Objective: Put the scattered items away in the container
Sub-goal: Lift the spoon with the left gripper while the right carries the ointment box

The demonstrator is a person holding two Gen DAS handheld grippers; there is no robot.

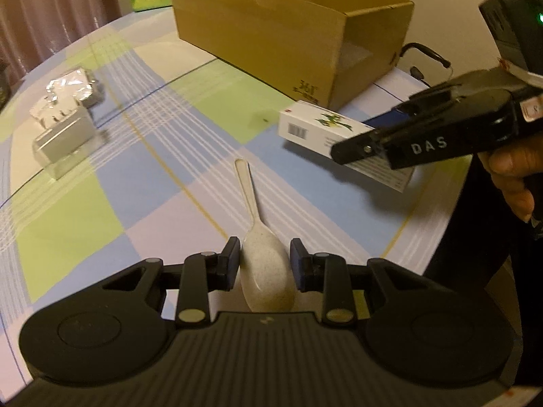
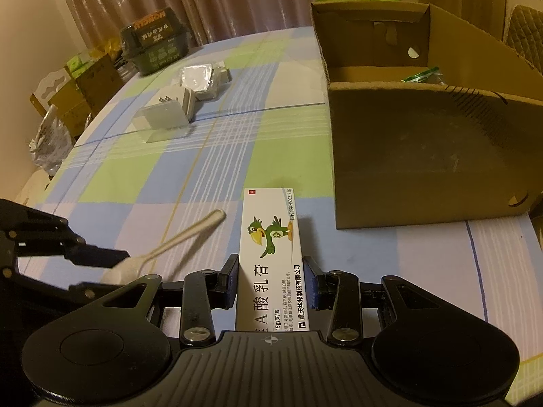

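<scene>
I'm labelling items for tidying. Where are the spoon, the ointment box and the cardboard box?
spoon (image 1: 266, 268): left wrist view, on its bowl.
ointment box (image 2: 271, 254): right wrist view, on its printed top face.
cardboard box (image 2: 424, 156): right wrist view, on its near outer wall.

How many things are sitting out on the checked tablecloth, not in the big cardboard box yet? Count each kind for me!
spoon: 1
ointment box: 1
plug in a clear case: 1
silvery wrapped pack: 1
black lidded bowl, at the far edge: 1
Total: 5
</scene>
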